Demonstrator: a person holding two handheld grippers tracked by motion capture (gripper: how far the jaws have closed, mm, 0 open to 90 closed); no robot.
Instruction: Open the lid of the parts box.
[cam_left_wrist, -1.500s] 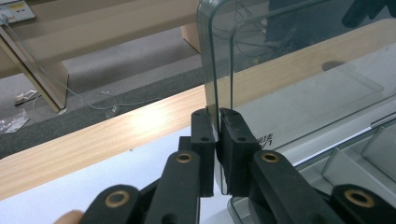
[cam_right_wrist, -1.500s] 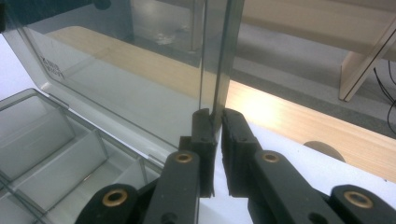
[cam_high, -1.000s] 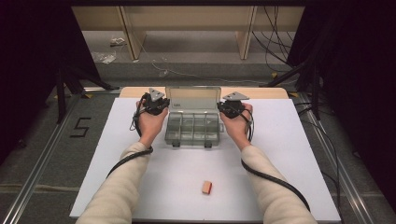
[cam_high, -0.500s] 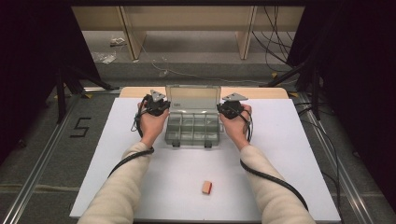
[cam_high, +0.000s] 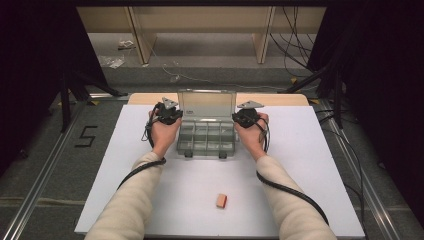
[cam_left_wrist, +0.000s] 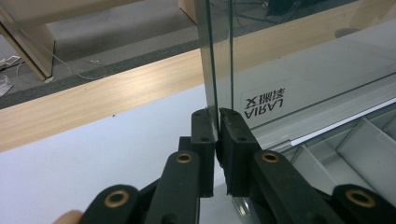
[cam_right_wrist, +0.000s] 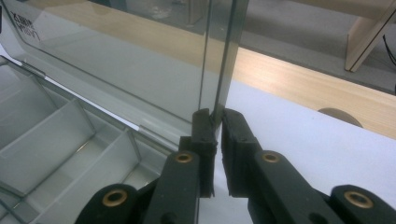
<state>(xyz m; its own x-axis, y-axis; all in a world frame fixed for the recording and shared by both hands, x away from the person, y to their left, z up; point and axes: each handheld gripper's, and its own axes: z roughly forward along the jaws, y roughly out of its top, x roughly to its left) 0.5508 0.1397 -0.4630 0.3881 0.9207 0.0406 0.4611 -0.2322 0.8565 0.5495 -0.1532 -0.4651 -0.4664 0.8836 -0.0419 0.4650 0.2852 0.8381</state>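
Lid (cam_high: 207, 104) of the clear box (cam_high: 206, 136) is standing upright, its long axis running across the mat (cam_high: 310, 165), hinged at the box's far edge. Its sticker is reading "AIRAL", upside down in the left gripper view. Left gripper (cam_left_wrist: 218, 122) and right gripper (cam_right_wrist: 218, 122) are each clamping a side edge of it. Since the earlier frame nothing is looking different.

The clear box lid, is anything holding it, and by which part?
Both claws grip the lid: left claw on its left side edge, right claw on its right.
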